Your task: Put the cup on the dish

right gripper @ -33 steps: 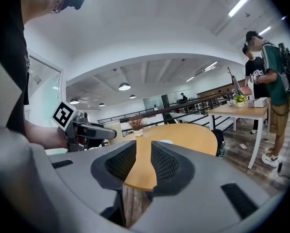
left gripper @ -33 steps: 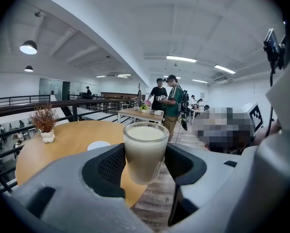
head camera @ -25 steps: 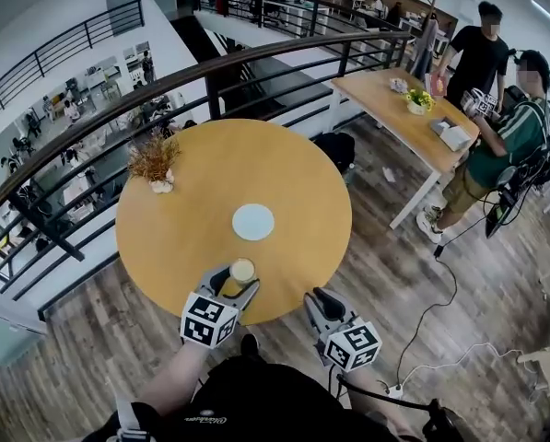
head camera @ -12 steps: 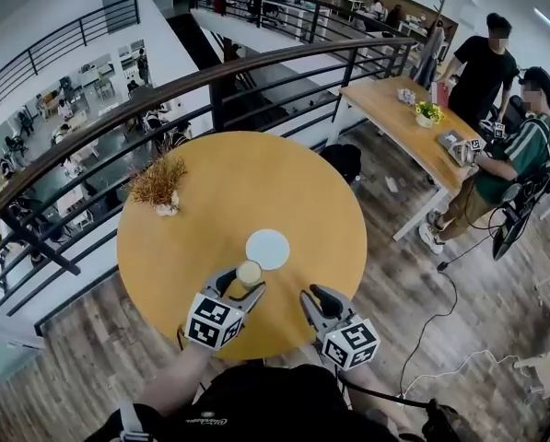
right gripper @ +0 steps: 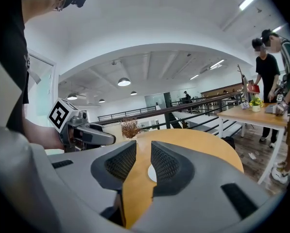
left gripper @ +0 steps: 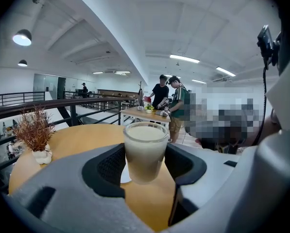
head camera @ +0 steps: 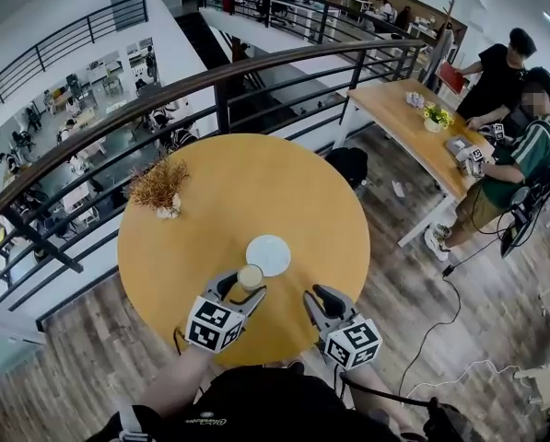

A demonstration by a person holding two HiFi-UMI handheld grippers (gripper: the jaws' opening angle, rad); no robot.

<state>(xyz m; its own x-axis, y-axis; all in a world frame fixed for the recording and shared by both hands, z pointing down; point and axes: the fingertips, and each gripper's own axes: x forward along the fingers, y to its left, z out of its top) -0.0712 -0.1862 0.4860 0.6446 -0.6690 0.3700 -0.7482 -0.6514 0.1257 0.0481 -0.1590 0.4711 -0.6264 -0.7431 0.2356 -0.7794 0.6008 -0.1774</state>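
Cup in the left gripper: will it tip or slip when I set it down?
The cup looks full nearly to the rim, so probably heavy and quick to spill if tilted. It narrows toward its base, so likely tippy. Its smooth wall may slip in the left gripper.

Milky-white cup, white dish, orange-tan table

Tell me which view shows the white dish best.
The head view: almost the whole dish shows from above. The left gripper view shows only a sliver behind the cup; the right gripper view shows a small part.
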